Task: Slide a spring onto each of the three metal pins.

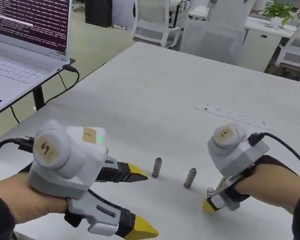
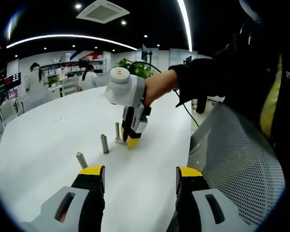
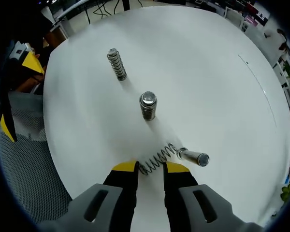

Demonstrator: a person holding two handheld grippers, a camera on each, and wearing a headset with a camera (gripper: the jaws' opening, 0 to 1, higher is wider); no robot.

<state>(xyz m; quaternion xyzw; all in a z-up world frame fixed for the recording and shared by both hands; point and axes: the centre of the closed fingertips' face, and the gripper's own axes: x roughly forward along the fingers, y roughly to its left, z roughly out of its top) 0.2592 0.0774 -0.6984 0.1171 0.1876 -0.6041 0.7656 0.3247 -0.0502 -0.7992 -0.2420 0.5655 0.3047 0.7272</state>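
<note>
Three metal pins stand in a row on the white table (image 1: 155, 100). Springs sit on the left pin (image 1: 157, 167) and the middle pin (image 1: 190, 177). My right gripper (image 1: 210, 205) points down at the third pin (image 1: 210, 191). In the right gripper view its jaws are shut on the near end of a spring (image 3: 157, 159), which lies along the lower part of that pin (image 3: 193, 156); the pin's top is bare. My left gripper (image 1: 140, 202) hovers open and holds nothing, left of the row. From the left gripper view the pins (image 2: 105, 143) recede toward the right gripper (image 2: 130, 140).
A laptop (image 1: 20, 45) stands on a side stand at the upper left, with its cable hanging. A white power strip (image 1: 230, 114) lies on the table beyond the pins. Office chairs (image 1: 155, 25) stand past the far edge. A mesh chair (image 2: 237, 159) is beside the near edge.
</note>
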